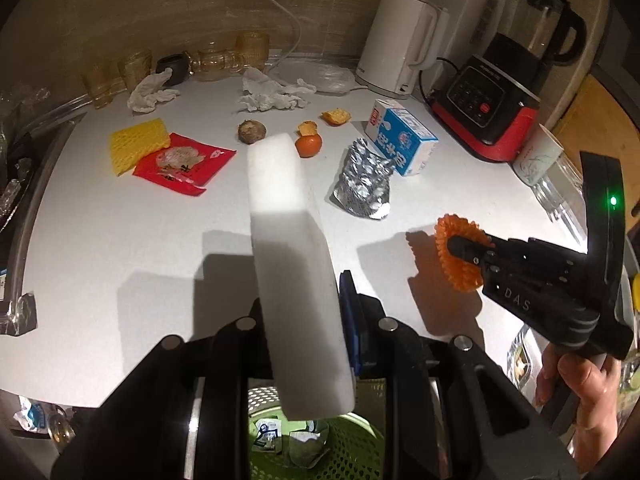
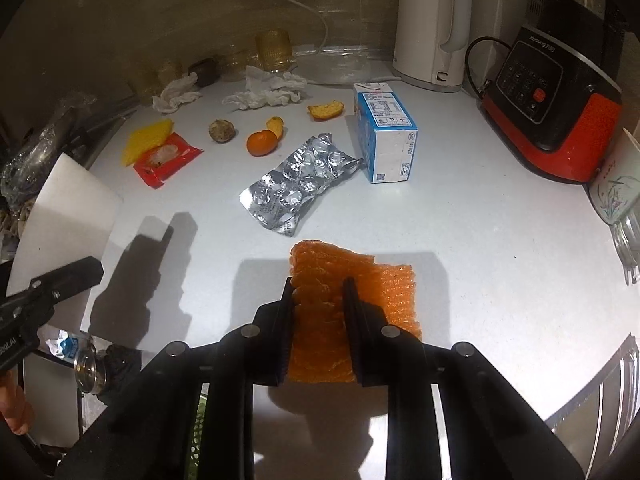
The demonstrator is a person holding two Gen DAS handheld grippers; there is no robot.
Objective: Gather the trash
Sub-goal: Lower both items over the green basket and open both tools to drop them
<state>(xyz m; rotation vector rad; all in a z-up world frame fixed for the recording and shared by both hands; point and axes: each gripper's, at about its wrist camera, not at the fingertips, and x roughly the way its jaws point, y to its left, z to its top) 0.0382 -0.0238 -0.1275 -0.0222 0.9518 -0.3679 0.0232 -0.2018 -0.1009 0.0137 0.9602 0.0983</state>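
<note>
We are holding a white foam slab (image 1: pixel 288 248) pinched in the left hand-held gripper (image 1: pixel 308 320), above the green basket (image 1: pixel 352 452) at the counter (image 1: pixel 160 248) edge. Our right hand-held gripper (image 2: pixel 318 292) is clamping an orange foam net (image 2: pixel 320 280) just over the counter; blister pack (image 2: pixel 300 184) and milk carton (image 2: pixel 386 136) are lying behind.

We grip orange netting over the counter

Our right gripper (image 2: pixel 318 294) is clamped on the netting (image 2: pixel 320 308); beyond lie a foil blister pack (image 2: pixel 298 190), milk carton (image 2: pixel 384 132) and tangerine (image 2: pixel 261 142), with the left gripper (image 2: pixel 68 276) holding white foam (image 2: pixel 68 208).
</note>
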